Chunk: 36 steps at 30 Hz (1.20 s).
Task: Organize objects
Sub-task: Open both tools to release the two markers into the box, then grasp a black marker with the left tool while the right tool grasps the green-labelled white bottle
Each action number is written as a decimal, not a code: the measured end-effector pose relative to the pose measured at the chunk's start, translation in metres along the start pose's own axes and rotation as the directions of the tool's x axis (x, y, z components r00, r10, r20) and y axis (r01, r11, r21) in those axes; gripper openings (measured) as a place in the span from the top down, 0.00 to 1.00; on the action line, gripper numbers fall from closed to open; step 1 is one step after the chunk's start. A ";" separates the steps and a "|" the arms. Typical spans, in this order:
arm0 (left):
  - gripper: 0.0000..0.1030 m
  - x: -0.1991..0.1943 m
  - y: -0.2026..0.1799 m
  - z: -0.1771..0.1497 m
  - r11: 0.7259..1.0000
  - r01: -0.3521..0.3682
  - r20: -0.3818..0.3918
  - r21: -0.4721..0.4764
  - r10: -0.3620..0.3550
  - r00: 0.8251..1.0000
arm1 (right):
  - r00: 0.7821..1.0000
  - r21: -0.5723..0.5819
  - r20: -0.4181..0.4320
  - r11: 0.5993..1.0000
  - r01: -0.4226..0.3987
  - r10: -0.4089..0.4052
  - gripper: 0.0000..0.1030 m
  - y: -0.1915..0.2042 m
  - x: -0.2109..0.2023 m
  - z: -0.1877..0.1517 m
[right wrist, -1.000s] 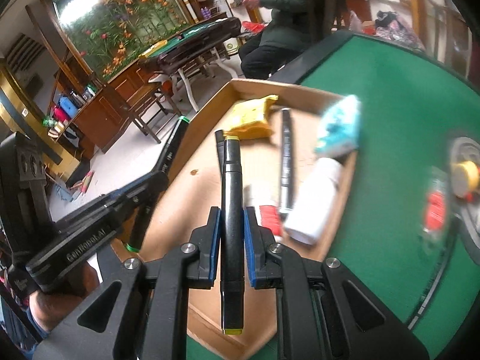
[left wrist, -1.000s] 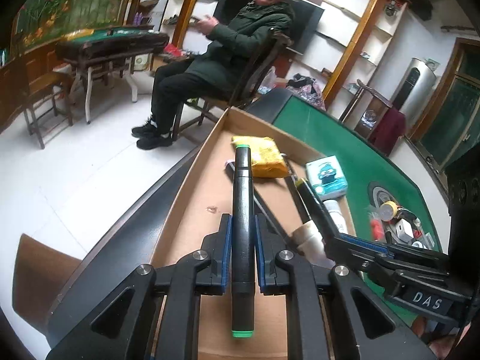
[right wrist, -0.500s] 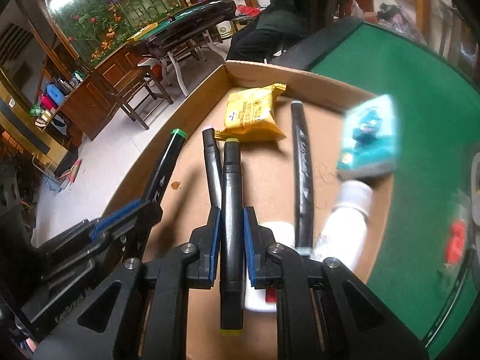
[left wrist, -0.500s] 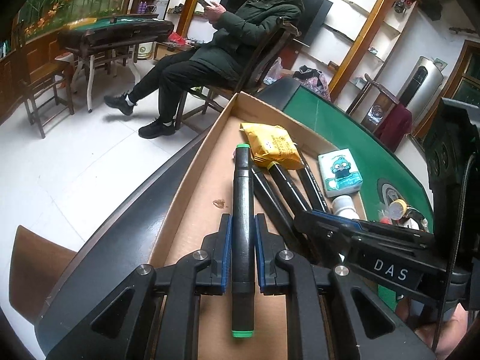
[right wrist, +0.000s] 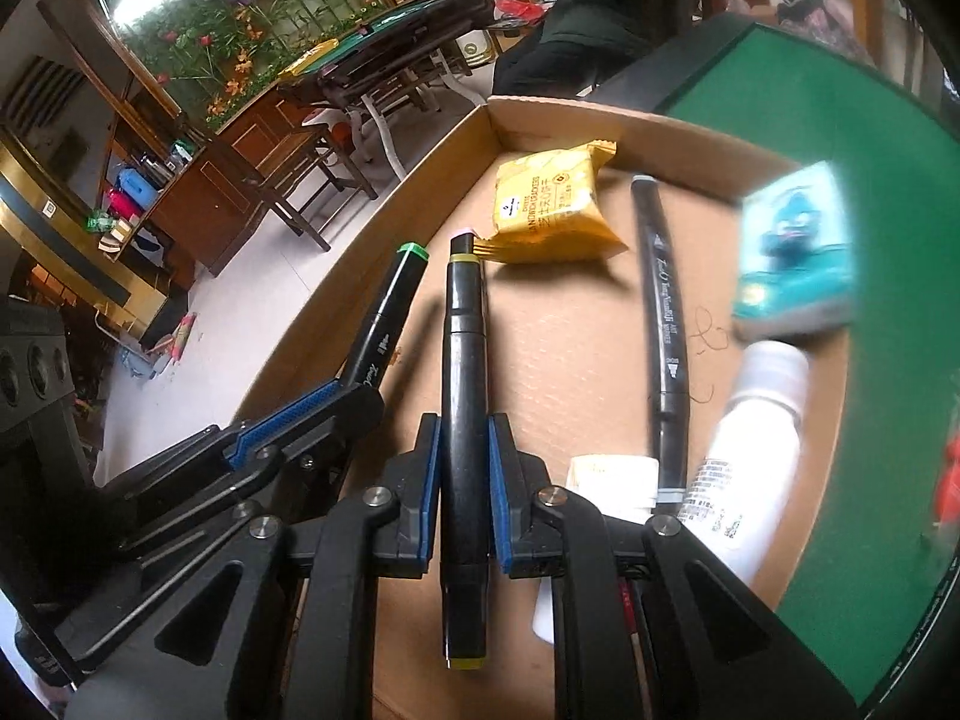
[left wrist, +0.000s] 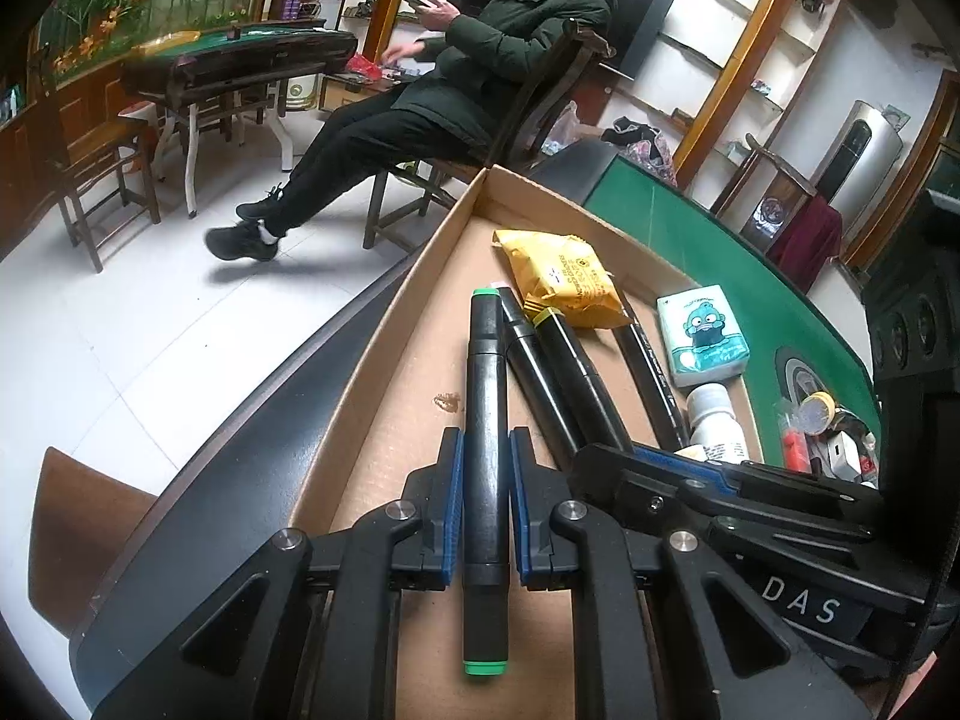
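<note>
The left tongs (left wrist: pixel 486 504) pinch a green-capped marker (left wrist: pixel 485 420), the right tongs (right wrist: pixel 462 498) a yellow-capped marker (right wrist: pixel 462 396). Both hang side by side over the cardboard tray (right wrist: pixel 420 180) on the green worktop (right wrist: pixel 840 96), near a yellow snack packet (right wrist: pixel 552 210).

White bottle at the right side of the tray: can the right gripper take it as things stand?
Probably not yet. The right gripper is shut on the yellow-capped marker, so its fingers are occupied. The white bottle lies uncovered just to its right.

Seated person (left wrist: pixel 480 78) in dark coat, wooden chair (left wrist: pixel 90 180), flower mural (right wrist: pixel 240 18), white floor (left wrist: pixel 150 324)
</note>
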<state>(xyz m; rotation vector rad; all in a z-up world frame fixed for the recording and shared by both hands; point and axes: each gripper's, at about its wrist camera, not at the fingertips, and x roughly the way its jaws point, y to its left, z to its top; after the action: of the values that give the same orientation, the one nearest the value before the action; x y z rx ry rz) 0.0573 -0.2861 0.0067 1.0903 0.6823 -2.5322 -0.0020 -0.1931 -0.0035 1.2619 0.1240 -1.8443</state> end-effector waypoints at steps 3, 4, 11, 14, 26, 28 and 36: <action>0.89 0.001 -0.001 -0.001 1.000 -0.006 -0.001 0.001 0.006 1.000 | 1.000 -0.005 0.002 1.000 0.007 -0.007 0.87 0.000 -0.001 -0.001; 0.89 0.001 -0.001 -0.001 1.000 -0.010 0.000 -0.003 0.010 1.000 | 1.000 -0.007 0.003 1.000 0.007 -0.007 0.87 0.000 -0.002 -0.002; 0.87 -0.003 -0.004 -0.002 1.000 -0.027 -0.008 -0.012 0.027 1.000 | 1.000 -0.007 0.015 1.000 0.023 -0.023 0.78 -0.002 -0.012 -0.005; 0.86 -0.008 -0.006 0.000 0.999 -0.024 0.002 -0.022 0.024 1.000 | 0.999 -0.008 0.033 0.999 0.038 -0.038 0.71 0.000 -0.021 -0.007; 0.74 -0.036 -0.030 0.004 1.000 -0.023 0.063 0.005 0.022 0.998 | 0.988 0.025 0.156 1.000 -0.007 0.004 0.60 -0.014 -0.082 -0.025; 0.74 -0.039 -0.039 0.003 1.000 -0.013 0.064 0.019 0.012 0.998 | 0.986 0.035 0.167 0.999 -0.009 0.003 0.60 -0.017 -0.089 -0.029; 0.74 -0.042 -0.095 -0.006 0.990 0.042 0.038 0.131 -0.047 0.998 | 0.980 0.133 0.199 0.991 -0.021 -0.006 0.60 -0.059 -0.114 -0.048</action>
<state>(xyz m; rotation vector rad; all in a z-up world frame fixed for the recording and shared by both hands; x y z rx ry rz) 0.0466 -0.1988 0.0629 1.0724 0.5431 -2.6620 0.0034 -0.0639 0.0426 1.1580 -0.1161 -1.9881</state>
